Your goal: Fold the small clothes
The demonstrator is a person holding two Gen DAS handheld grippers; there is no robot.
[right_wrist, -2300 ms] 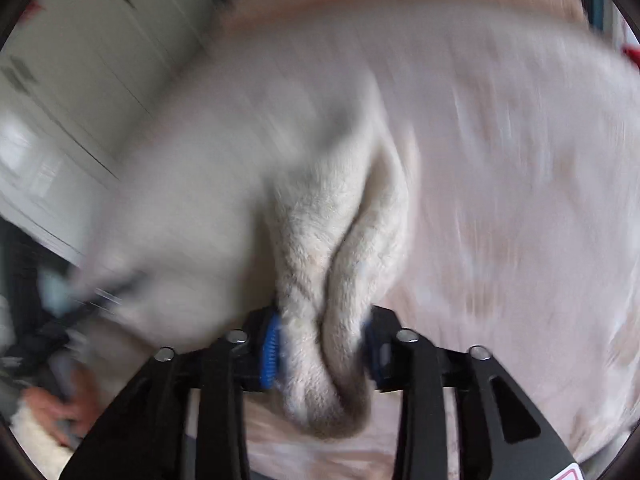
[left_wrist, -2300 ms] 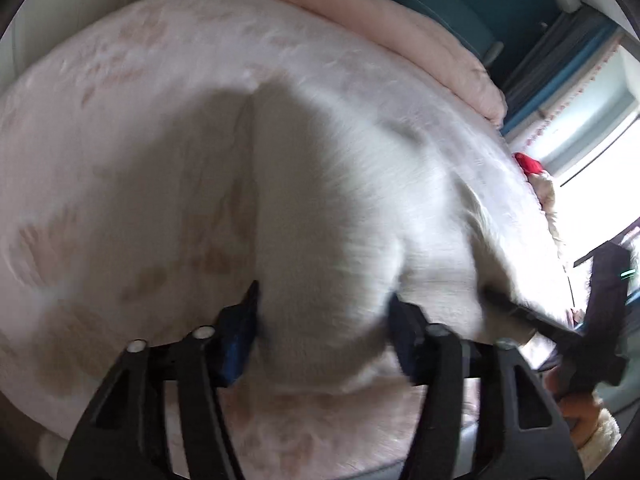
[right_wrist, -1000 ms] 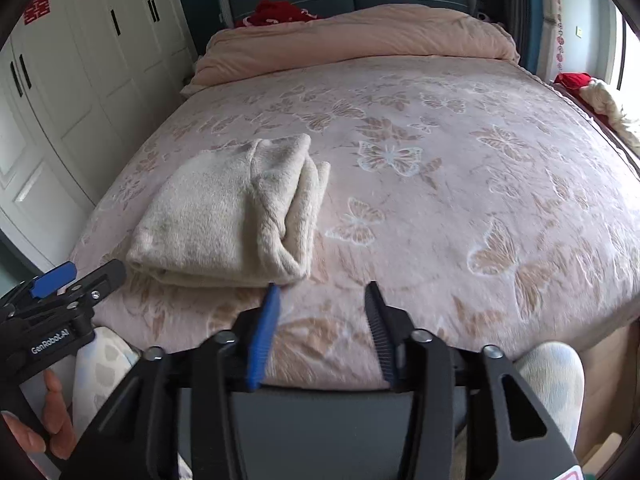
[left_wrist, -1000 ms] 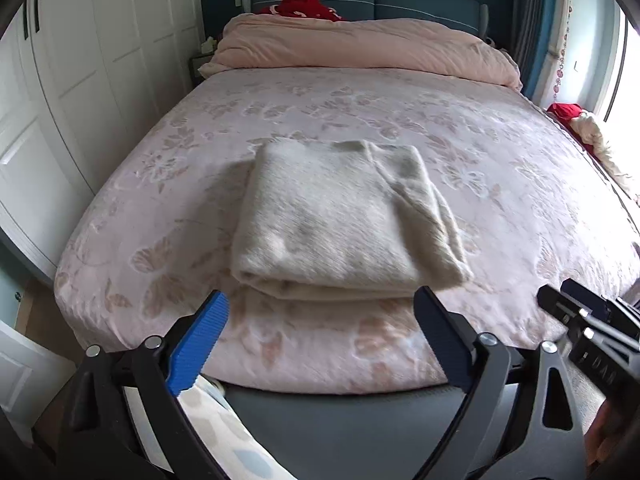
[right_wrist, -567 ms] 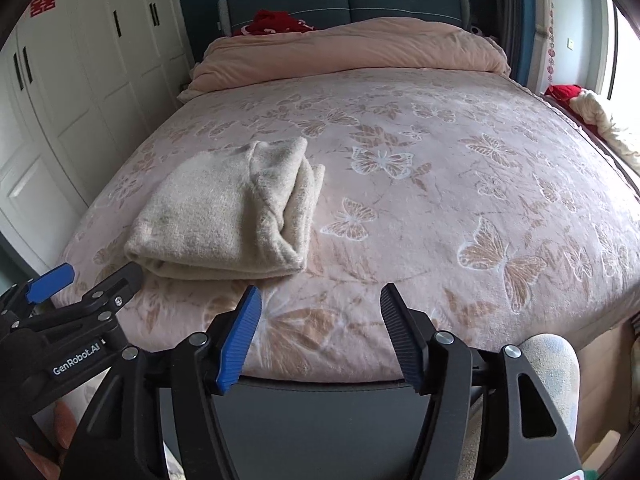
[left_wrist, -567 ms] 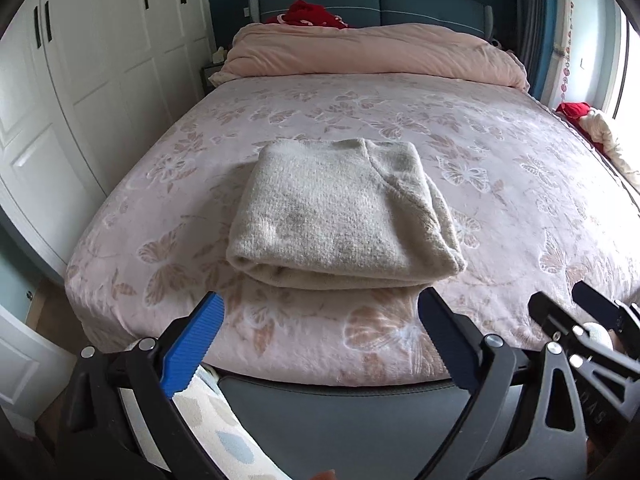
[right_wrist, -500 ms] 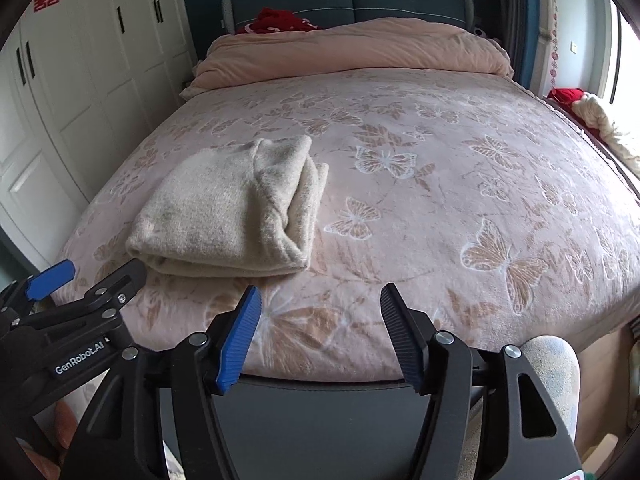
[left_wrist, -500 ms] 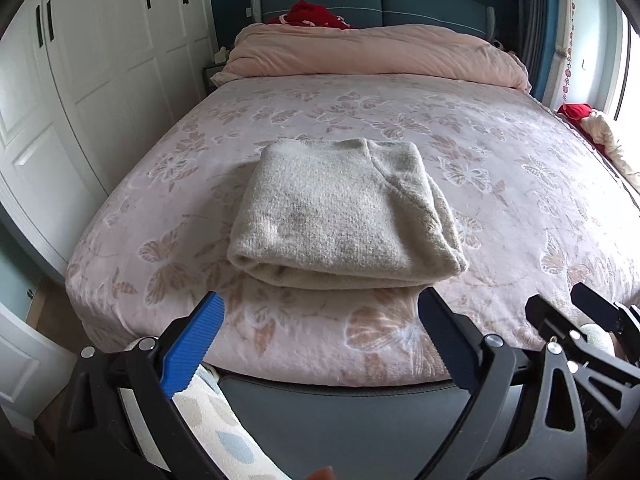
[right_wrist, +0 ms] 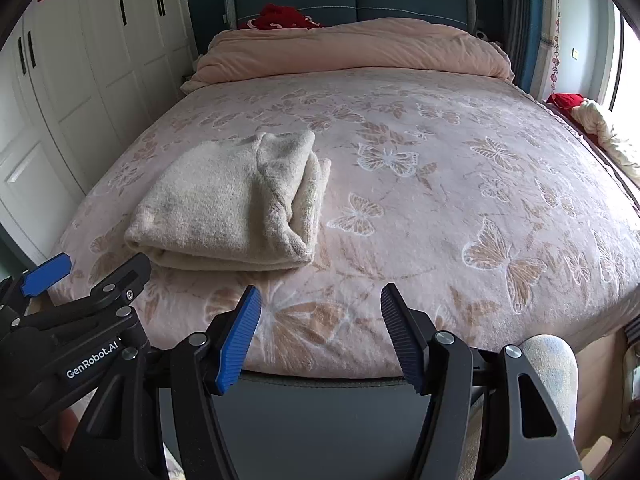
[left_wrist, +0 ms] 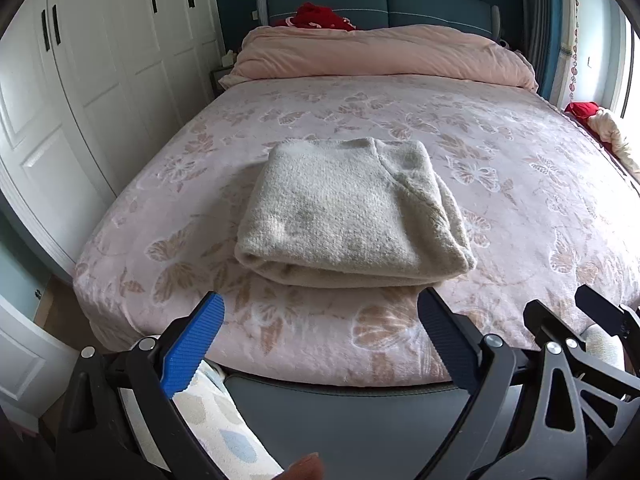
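A cream knitted garment (left_wrist: 352, 208) lies folded in a thick rectangle on the pink butterfly bedspread (left_wrist: 520, 184), near the bed's front left. It also shows in the right wrist view (right_wrist: 232, 204). My left gripper (left_wrist: 320, 320) is open and empty, held back off the foot of the bed, just short of the garment. My right gripper (right_wrist: 320, 312) is open and empty, to the right of the garment, above the bed's front edge. The left gripper's body shows at the lower left of the right wrist view (right_wrist: 80, 320).
A rolled pink duvet (left_wrist: 380, 56) lies at the head of the bed, with a red item (left_wrist: 320, 16) behind it. White wardrobe doors (left_wrist: 80, 100) stand along the left. More clothes (right_wrist: 592, 120) lie at the right by the window. The bed's dark footboard (left_wrist: 340, 408) is below the grippers.
Both grippers have let go of the garment, opened and pulled back from the bed. The garment now lies folded and still. In the last half second almost nothing moved.
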